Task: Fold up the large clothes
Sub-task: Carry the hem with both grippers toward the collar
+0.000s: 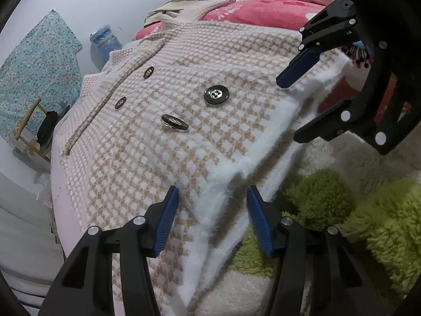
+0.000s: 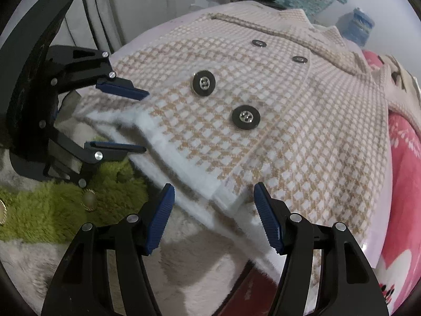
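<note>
1. No box, basket or bin shows in either view; the nearest thing to a container is a blue wrapped bundle against the pale wall, and I cannot tell what it holds.
2. The checked coat, beige and white with four dark buttons, lies spread flat on the bed, collar towards the far end and white fluffy hem towards both cameras.
3. The left gripper hangs over the hem with its jaws released, standing well apart. The white hem edge lies in the gap below them, but the blue pads do not press on it.
4. The right gripper is likewise released, jaws wide. A corner of the hem sits between the pads without being pinched; whether cloth brushes a pad I cannot tell.
5. Each gripper shows in the other's view, at the opposite end of the hem, its jaws also parted with one pad resting at or just above the coat.
6. The hem overhangs a white and green shaggy blanket, which lies just beside and partly under it.
7. A pink patterned quilt borders the coat's far side in the left view, with more bedding heaped beyond.
8. On the other side the coat runs near the bed edge; past it is open room, a wooden chair and a turquoise cloth.
</note>
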The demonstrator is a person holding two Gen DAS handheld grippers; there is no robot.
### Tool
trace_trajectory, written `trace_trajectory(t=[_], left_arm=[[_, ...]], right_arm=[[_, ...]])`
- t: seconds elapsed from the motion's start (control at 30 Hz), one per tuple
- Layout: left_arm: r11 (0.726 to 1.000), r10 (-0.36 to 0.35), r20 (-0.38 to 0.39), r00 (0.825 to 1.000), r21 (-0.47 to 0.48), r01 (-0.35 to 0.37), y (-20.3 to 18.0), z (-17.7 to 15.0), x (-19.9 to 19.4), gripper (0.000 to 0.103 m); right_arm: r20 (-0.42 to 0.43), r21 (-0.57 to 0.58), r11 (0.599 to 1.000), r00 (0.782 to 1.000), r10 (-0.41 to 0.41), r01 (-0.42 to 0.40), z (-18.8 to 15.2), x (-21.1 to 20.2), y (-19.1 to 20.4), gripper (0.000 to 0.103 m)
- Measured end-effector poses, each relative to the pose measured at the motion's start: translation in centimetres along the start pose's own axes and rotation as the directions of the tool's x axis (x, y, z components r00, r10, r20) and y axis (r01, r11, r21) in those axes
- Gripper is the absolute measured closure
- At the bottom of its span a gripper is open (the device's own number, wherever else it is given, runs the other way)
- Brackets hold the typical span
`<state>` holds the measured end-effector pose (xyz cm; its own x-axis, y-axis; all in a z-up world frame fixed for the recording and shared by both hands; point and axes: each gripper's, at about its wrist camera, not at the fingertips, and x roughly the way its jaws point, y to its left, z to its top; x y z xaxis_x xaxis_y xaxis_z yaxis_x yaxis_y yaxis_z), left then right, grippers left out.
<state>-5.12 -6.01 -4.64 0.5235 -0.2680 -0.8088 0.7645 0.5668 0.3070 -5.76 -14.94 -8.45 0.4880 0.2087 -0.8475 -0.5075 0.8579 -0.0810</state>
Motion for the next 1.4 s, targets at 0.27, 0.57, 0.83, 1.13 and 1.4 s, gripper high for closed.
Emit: trace_trajectory(t=[0.27,0.57,0.83,1.13,1.4], left_arm=[[0.994,-0.023,0.010,1.000,-0.104,0.024,1.7,0.1,0.3,0.050],[0.992,-0.025,0.031,0.999,-0.121,0.028,1.7,0.2,0.1,0.056],[0.994,-0.008,0.042,0.999,-0.105,0.013,1.4,0.0,-0.2,0.060],[0.995,-0.020,0.082,0.996,-0.098,0.028,1.2,-0.1,-1.1,0.083],[0.999,-0.033,0.110,0.993,0.017,0.032,0.6,0.9,-4.2,0.091]], right_arm=[[0.014,-0.056,0.995,0.996,-0.087,0.087,-0.9,0.2,-0.3,0.045],[0.062,-0.276,0.937,0.977,-0.204,0.213,-1.0,1.2,2.9,0.051],[0.162,-0.419,0.839,0.938,-0.308,0.348,-1.7,0.7,5.3,0.072],[0.213,-0.460,0.798,0.921,-0.325,0.388,-1.6,0.6,6.0,0.097],[0.214,-0.502,0.794,0.939,-0.271,0.343,-0.2,-4.4,4.0,0.098]])
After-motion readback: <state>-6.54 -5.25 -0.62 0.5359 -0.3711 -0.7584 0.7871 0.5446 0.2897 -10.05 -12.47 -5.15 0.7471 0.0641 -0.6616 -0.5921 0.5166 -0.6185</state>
